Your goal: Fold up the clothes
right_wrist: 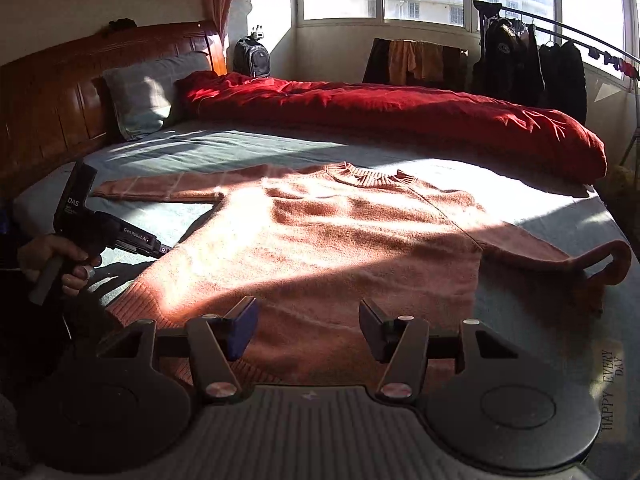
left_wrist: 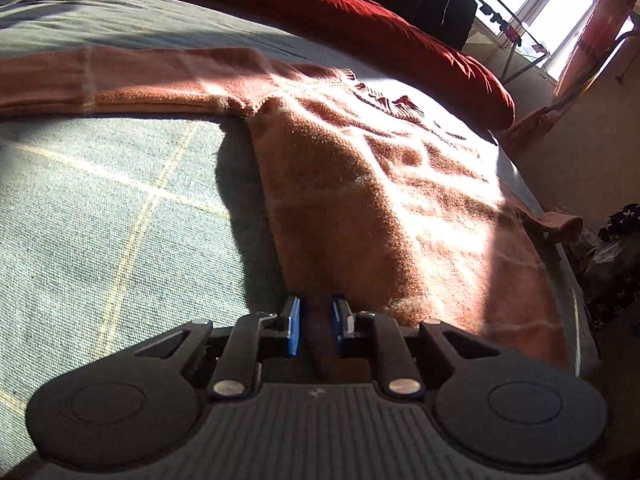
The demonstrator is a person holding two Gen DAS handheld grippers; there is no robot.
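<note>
In the left wrist view, the left gripper [left_wrist: 316, 322] clenches the sweater's [left_wrist: 360, 168] hem edge at 6 o'clock. In the right wrist view, the sweater [right_wrist: 320, 240] lies flat on the bed [right_wrist: 168, 148], sleeves toward 9 and 3 o'clock; the right gripper [right_wrist: 308, 330] gapes above the hem, likely needing a second grip before a fold.

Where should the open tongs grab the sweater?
At the ribbed hem, near its free right corner, coming in low from the bed's near edge. The sweater lies flat, and the left tongs already pinch the other side; the right tongs hover open.
</note>
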